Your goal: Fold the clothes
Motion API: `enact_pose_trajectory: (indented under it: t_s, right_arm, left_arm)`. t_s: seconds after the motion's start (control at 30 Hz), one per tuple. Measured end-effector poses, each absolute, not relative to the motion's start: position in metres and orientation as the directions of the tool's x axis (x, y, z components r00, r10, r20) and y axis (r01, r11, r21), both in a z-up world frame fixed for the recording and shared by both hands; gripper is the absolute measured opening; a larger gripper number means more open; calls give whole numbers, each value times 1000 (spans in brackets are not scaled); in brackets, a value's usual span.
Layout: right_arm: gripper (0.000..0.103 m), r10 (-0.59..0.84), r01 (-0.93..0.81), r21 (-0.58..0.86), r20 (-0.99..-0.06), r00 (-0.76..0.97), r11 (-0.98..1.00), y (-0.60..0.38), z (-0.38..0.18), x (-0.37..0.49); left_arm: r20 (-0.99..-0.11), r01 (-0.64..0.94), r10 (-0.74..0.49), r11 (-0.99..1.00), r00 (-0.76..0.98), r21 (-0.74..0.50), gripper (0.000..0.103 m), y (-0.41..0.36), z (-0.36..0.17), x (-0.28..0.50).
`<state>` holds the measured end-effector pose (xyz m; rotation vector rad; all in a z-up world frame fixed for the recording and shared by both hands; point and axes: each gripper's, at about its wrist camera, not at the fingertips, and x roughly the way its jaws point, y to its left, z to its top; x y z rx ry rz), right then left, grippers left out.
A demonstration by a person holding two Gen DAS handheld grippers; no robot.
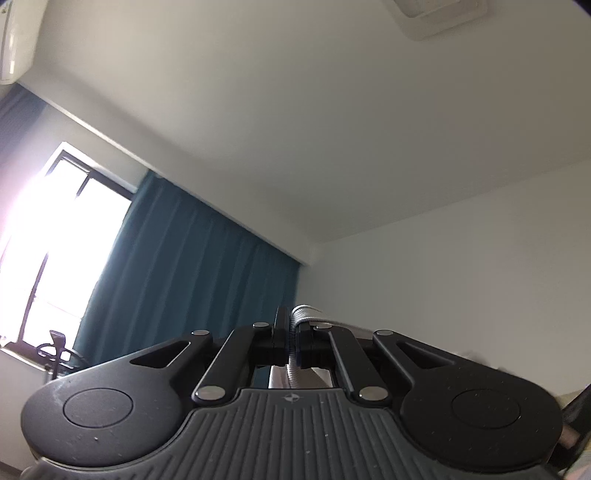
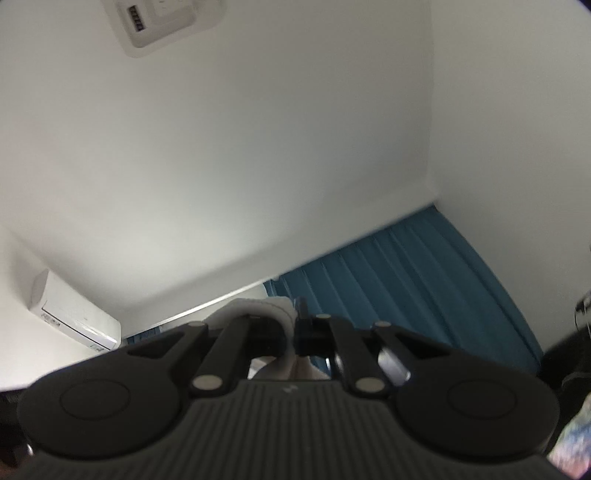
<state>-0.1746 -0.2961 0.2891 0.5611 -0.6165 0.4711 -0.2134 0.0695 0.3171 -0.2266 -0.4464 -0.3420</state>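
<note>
Both grippers are raised and tilted up toward the ceiling. In the left wrist view, my left gripper point(image 1: 291, 343) is shut on a ribbed grey edge of the garment point(image 1: 304, 314), which bulges over the right finger and runs down between the jaws. In the right wrist view, my right gripper point(image 2: 293, 332) is shut on a pale grey fold of the garment point(image 2: 258, 308), which humps over the left finger and hangs below the jaws. The rest of the garment is hidden under the gripper bodies.
A teal curtain point(image 1: 192, 277) hangs beside a bright window point(image 1: 62, 236). A white air conditioner point(image 2: 74, 314) sits on the wall, and a ceiling fixture point(image 2: 162, 22) is overhead. A chair back point(image 1: 55, 350) shows low by the window.
</note>
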Motion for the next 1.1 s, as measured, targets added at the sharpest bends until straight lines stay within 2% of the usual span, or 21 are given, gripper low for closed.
enact_pose_trajectory:
  t_s: [0.13,0.33,0.67,0.87,1.1]
  right_arm:
    - [5,231,-521,352,610,758,777,-288,274,-163]
    - [5,201,-410,380,482,853,829,-280,218,-95]
    - [5,63,-193,452,289,955,871,-277,150,83]
    - [5,43,-89,405,122,992,910,-267,90,232]
    - [5,60,-12,279,-165,984,960,-241,-36,403]
  left_arm:
    - [351,324,-237,922,906,-213,4,72,286,-169]
    - [177,233,-190,936,966,-263,4,69,234,-89]
    - [-22,140,-148,965,989,-221,4,48,172,109]
    - [-159,73,-106,978,982,-198,4,28,101,248]
    - [-390,-6,-63,985,919,-174,4,25,-30,381]
